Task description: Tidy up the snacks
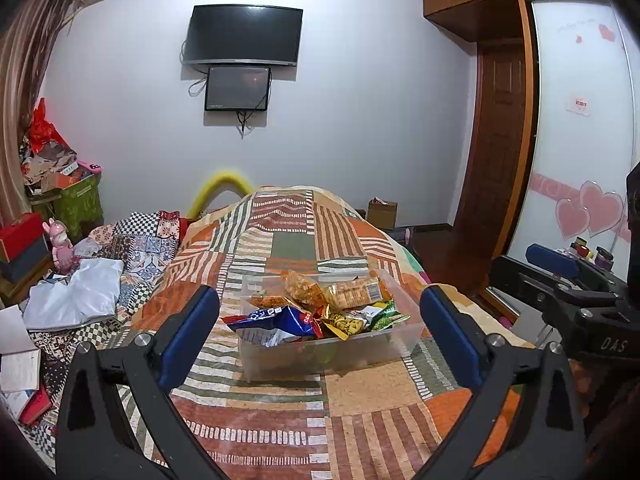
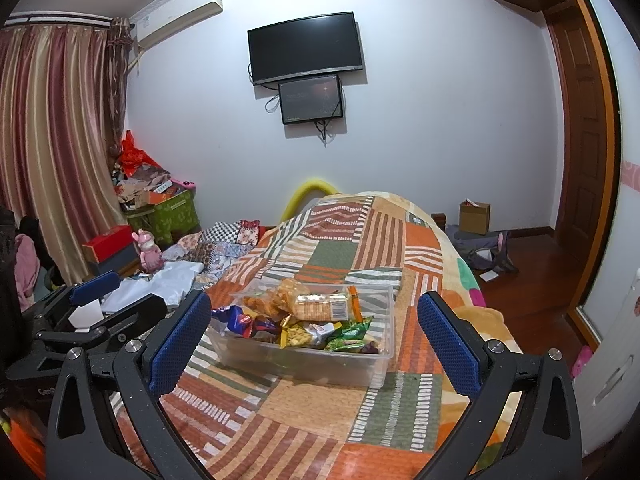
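A clear plastic bin stands on the patchwork bedspread, heaped with snack packets. A blue crisp bag hangs over its near left rim, and a cracker pack lies on top. Green packets rest at the right. My left gripper is open, short of the bin, with nothing between its blue pads. My right gripper is likewise open and empty in front of the bin. Each gripper shows at the edge of the other's view: the right gripper, the left gripper.
Crumpled cloth and a white garment lie on the bed's left side, beside a pink toy figure and stacked boxes. A wardrobe with sliding doors stands at the right, wooden floor beside the bed. A cardboard box sits by the far wall.
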Demonstrator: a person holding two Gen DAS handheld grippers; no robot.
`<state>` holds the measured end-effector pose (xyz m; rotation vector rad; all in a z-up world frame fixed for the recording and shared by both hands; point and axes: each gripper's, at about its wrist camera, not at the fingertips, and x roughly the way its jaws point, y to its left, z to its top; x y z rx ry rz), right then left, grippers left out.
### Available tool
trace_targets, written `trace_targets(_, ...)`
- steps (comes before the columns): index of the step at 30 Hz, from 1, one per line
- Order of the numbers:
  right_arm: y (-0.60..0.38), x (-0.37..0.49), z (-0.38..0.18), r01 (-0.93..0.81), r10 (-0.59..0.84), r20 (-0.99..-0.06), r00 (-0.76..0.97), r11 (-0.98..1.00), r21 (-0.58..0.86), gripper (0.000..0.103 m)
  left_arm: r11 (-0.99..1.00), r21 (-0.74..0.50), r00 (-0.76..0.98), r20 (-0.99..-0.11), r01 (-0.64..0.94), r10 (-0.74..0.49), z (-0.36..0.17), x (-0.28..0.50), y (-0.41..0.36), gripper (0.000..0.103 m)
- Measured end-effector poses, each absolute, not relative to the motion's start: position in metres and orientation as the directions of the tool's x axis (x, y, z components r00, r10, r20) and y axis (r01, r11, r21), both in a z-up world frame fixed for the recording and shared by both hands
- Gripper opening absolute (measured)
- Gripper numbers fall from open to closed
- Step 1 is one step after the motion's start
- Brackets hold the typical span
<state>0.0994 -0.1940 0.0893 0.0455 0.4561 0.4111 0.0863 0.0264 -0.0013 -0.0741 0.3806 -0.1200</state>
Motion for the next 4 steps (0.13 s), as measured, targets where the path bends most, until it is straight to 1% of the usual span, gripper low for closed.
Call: trace_targets(4, -0.1953, 0.1031, 0.0857, -0.37, 0.392, -0.429, 0.814, 0.919, 0.139, 0.103, 0.99, -0.096, 0.919, -0.372, 0.103, -0.131, -0.004, 0.0887, 0.0264, 0.102)
